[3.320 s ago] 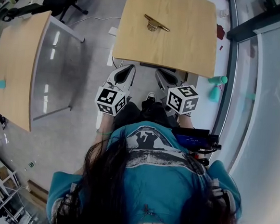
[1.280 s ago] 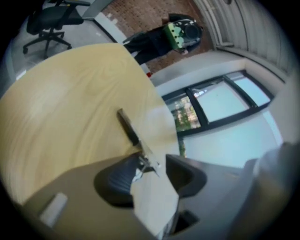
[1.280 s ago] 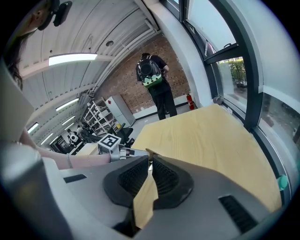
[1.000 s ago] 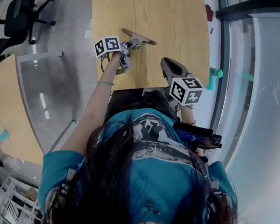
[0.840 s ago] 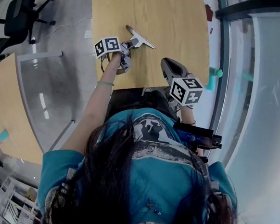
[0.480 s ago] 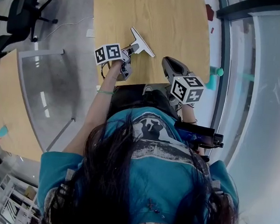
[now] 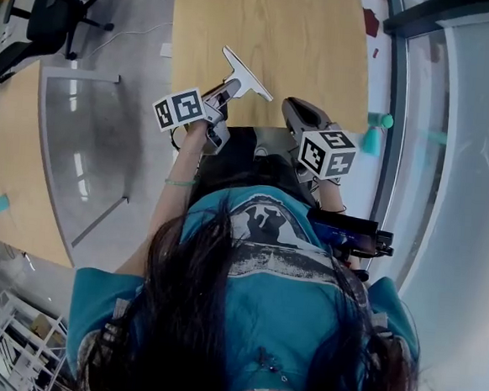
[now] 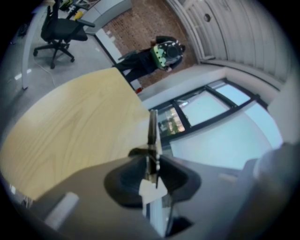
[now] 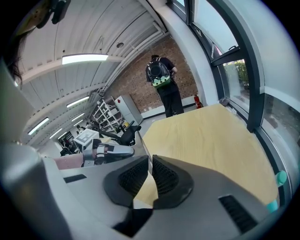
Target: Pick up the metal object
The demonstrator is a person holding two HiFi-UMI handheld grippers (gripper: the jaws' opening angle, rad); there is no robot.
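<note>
Between the left tool's (image 8: 152,171) jaws sits the metal object (image 8: 153,133), a thin flat piece seen edge-on from behind the pads, its longer part reaching out ahead of the fingertips. Those jaws have just been closing and now clamp it by its near end. In the head view the piece widens into a broad crossbar beyond the tool's tips. It hangs above the near part of the counter (image 7: 308,35), apart from the wood, so the pick-up looks almost done.

To finish well, I judge that the hold matters most. The grip is on a narrow stem with the heavier-looking crossbar well ahead of the pads, so the piece could pivot or slide if the clamp eases or the wrist jerks. Keep the squeeze firm and raise smoothly. Avoid rolling the tool, so that the flat faces sit square against the pads. Keep the far end away from the counter beneath it.

Off to the left tool's right, the right tool (image 9: 150,172) is idle over the counter's near edge, its jaws drawn together with nothing between them. It is best kept out of the way.
</note>
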